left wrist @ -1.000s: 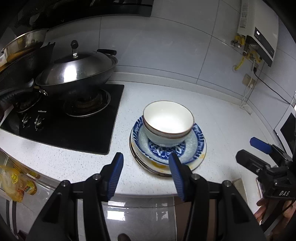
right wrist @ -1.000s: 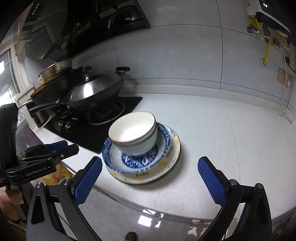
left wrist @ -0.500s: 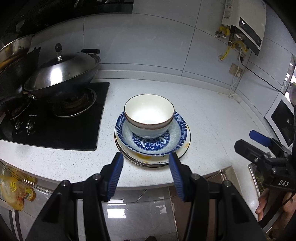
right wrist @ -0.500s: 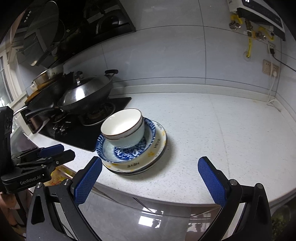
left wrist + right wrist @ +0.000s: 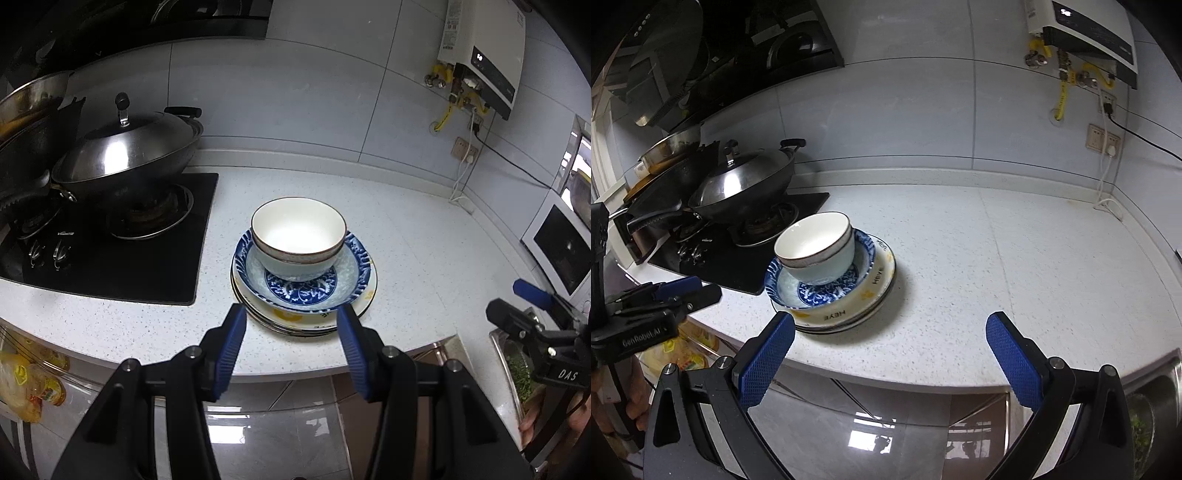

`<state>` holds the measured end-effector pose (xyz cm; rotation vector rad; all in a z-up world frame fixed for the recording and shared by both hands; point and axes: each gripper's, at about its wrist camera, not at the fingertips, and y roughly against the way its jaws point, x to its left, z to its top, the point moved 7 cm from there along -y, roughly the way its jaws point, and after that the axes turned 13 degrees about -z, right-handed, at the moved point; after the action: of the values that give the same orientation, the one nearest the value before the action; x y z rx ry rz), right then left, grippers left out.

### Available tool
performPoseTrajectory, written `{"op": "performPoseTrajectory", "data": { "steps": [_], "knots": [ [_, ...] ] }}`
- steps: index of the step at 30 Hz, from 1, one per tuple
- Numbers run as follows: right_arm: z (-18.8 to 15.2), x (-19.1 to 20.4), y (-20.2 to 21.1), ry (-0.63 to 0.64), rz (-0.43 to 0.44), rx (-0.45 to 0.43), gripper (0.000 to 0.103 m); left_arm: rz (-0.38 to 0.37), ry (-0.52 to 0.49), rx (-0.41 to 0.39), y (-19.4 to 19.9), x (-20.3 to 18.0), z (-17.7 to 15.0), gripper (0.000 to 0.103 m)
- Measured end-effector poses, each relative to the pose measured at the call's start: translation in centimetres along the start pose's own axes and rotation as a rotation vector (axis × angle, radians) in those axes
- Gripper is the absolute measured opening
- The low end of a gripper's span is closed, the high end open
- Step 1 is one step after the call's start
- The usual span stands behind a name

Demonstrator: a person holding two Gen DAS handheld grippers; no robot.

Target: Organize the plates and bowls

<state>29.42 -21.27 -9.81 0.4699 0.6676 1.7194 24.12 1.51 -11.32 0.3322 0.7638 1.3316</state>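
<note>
My left hand-held gripper [image 5: 290,341], half-open and empty, has the stacked bowls [image 5: 298,240] dead ahead; my right hand-held gripper [image 5: 890,356], wide and empty, sees them ahead-left.

glazed china on speckled stone

the bowl [image 5: 298,236] looks like glossy glazed ceramic, smooth white inside. the blue-patterned dish [image 5: 351,271] and plates [image 5: 875,295] under it share that shiny glaze. the countertop [image 5: 406,236] is matt, speckled stone. at 10 o'clock, the wok lid [image 5: 125,142] is polished metal; the hob [image 5: 110,266] is glossy black glass. gripper pads [image 5: 766,356] are textured blue rubber or plastic.
</note>
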Motion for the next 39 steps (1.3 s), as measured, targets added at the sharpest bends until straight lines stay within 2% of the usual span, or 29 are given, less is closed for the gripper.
{"op": "performPoseTrajectory", "data": {
  "steps": [5,9,12,15,21,26,32,33,35,39],
  "knots": [
    [-1.4,-1.5,0.8,-0.031,-0.038,0.016,0.102,0.066,-0.035,-0.024,0.7,0.6,-0.2,0.049],
    [-2.4,-2.6,1.3,-0.060,-0.066,0.033,0.102,0.052,-0.050,-0.032,1.3,1.0,-0.6,0.049],
    [-2.9,-2.8,1.5,-0.063,-0.079,0.038,0.102,0.071,-0.068,-0.035,1.8,1.0,-0.9,0.049],
    [-3.2,-3.0,1.9,-0.066,-0.077,0.041,0.102,0.078,-0.075,-0.037,2.4,0.7,-0.9,0.049],
    [-3.2,-3.5,1.2,-0.054,-0.026,0.034,0.102,0.192,-0.113,-0.061,4.5,0.2,-0.8,0.049],
    [-3.2,-3.2,1.3,-0.032,0.045,0.034,0.102,0.224,-0.054,-0.034,5.8,1.5,-1.9,0.049],
    [-5.7,-4.0,3.5,-0.009,0.009,0.035,0.102,0.302,-0.073,-0.028,7.2,3.5,-5.3,0.049],
    [-6.5,-4.2,4.1,-0.011,-0.015,0.031,0.102,0.299,-0.071,-0.021,7.4,3.6,-6.2,0.049],
    [-7.6,-4.2,4.8,-0.018,-0.047,0.032,0.102,0.249,-0.055,0.001,7.5,4.0,-7.8,0.049],
    [-9.4,-2.8,6.8,0.000,-0.106,0.018,0.102,0.206,-0.065,0.021,7.9,4.6,-9.5,0.049]
  ]
}}
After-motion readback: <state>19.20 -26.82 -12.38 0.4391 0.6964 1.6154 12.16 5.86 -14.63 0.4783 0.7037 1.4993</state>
